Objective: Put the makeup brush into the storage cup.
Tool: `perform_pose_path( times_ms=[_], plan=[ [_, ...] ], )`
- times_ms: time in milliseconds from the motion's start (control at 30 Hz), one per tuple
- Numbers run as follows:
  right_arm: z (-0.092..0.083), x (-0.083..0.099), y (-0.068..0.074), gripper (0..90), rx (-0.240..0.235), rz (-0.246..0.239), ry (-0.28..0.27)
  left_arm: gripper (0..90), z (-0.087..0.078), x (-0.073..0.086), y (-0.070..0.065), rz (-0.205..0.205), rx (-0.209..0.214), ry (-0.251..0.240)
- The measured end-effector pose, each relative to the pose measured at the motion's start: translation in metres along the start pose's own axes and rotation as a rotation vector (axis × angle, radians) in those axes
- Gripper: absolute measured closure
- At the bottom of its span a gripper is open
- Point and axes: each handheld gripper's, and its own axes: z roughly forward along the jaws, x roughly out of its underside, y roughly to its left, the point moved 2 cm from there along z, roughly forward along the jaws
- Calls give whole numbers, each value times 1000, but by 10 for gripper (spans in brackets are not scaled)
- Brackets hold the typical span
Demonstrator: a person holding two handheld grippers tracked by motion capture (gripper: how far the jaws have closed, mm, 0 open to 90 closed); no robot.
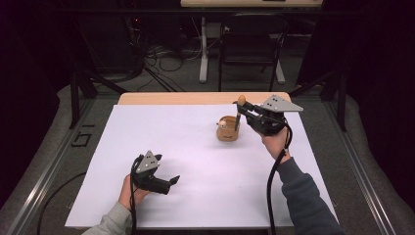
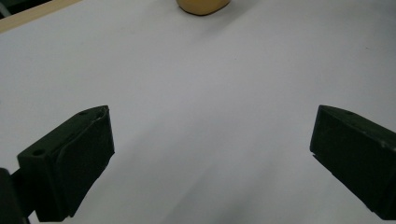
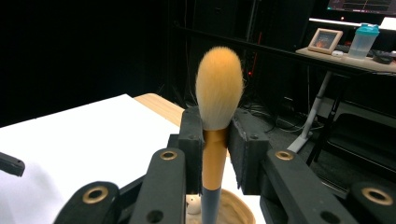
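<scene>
The right gripper (image 1: 243, 111) holds a makeup brush (image 3: 216, 135) upright, its jaws closed on the golden ferrule just below the orange bristles. The handle goes down into a small wooden holder (image 1: 228, 129), which stands on the white sheet toward the far right part of the counter (image 1: 161, 99), near its far edge. Something small and white lies inside the holder beside the handle; I cannot tell what it is.

The left gripper (image 1: 172, 180) rests near the front left part of the counter, well apart from the holder, with its jaws wide open and nothing between them.

I think the main risk is the holder. It looks light, and nothing keeps it in place. If the brush is moved sideways while its handle is inside, the handle may press on the rim and tip the holder or slide it toward the far edge. Also, the grip is on a smooth round ferrule, so the brush could turn or slip between the jaws.
</scene>
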Motion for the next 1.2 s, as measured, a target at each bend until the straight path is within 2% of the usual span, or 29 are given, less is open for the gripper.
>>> perform_pose_path(
  times_ms=[500, 933, 1200],
  plan=[
    [13, -4, -6, 763, 27, -13, -27, 0, -1, 0, 1, 5, -4, -3],
    [28, 3, -10, 763, 46, -28, -3, 0, -2, 0, 1, 7, -15, 0],
    [36, 8, -12, 763, 37, -29, 8, 0, -2, 0, 1, 12, -15, 0]
  ],
)
